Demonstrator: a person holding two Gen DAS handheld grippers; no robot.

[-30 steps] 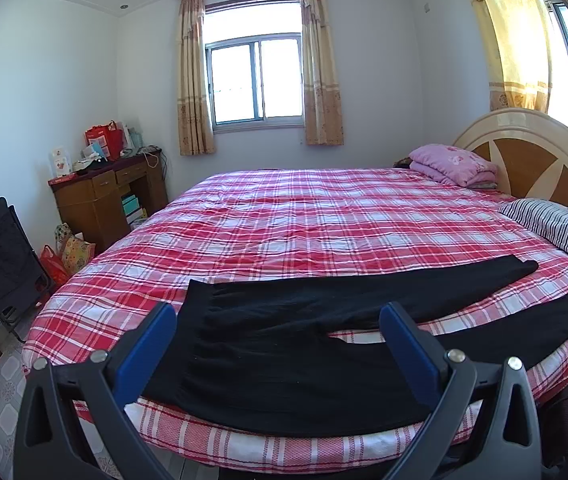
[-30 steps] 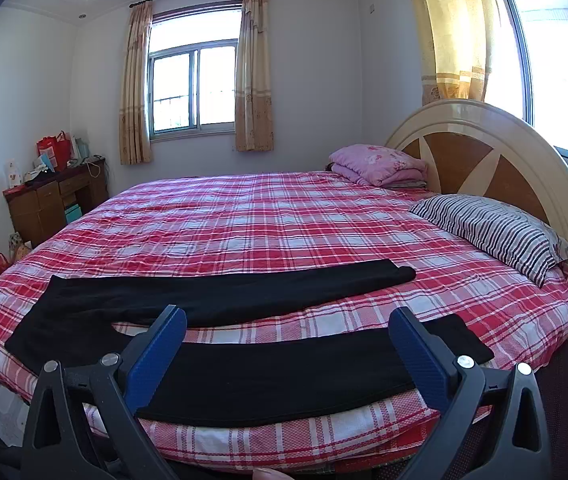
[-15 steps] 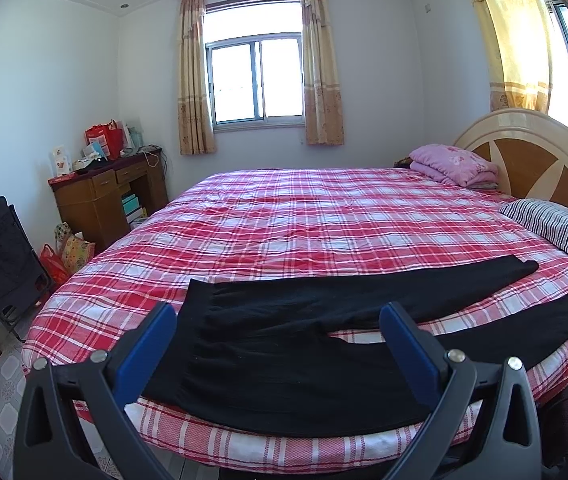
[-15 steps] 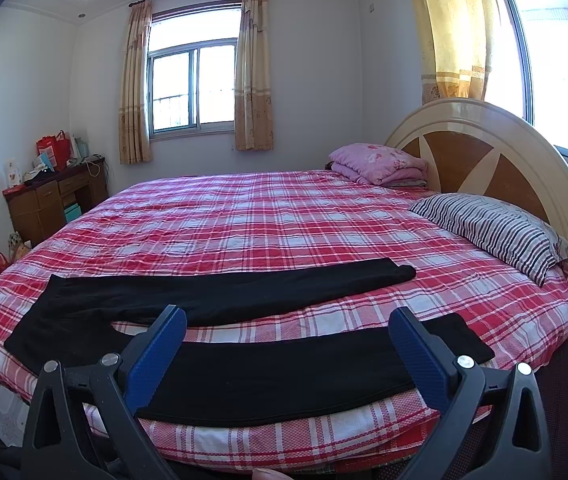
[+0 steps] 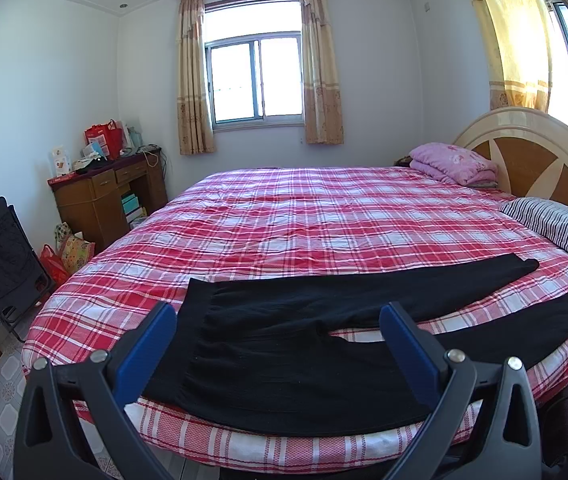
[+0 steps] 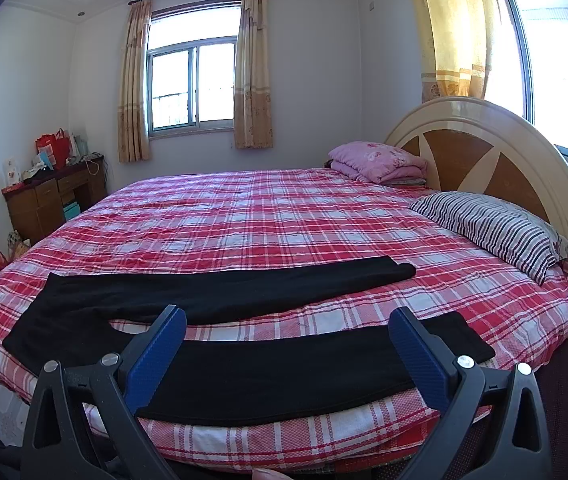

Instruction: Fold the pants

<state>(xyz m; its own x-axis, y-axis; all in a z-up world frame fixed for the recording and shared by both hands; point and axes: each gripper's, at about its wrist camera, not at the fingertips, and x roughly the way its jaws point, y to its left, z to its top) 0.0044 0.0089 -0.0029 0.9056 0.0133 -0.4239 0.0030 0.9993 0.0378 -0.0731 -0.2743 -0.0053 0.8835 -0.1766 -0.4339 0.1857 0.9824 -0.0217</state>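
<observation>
**Q:** Firstly, what does the left wrist view show?

**A:** The left tool (image 5: 277,330) hovers before the near edge of the bed (image 5: 324,216), its two blue-padded fingers (image 5: 145,344) spread wide apart and holding nothing. Between them lie the black pants (image 5: 284,352), spread flat on the red plaid cover near the bed's front edge. The waistband end is at the left; the two legs run to the right and diverge, the far leg ending near the striped pillow (image 5: 556,228), the near leg following the bed's rim. A folded pink blanket (image 5: 452,162) rests against the headboard (image 5: 540,160). A wooden table (image 5: 103,196) carrying red bags and boxes stands in the left corner, beside a curtained window (image 5: 257,76).

**Q:** And the right wrist view?

**A:** The right tool (image 6: 288,338) likewise hovers at the bed's (image 6: 284,208) front edge, its blue fingers (image 6: 155,354) held well apart with nothing gripped. The pants (image 6: 267,372) appear from further toward the leg ends: the near leg passes between the fingers along the rim, the far leg stretches behind it, with a strip of plaid cover showing between them. The striped pillow (image 6: 496,228) lies at the right beneath the headboard (image 6: 484,148), the pink blanket (image 6: 380,160) farther back. The waistband sits at the far left.
</observation>
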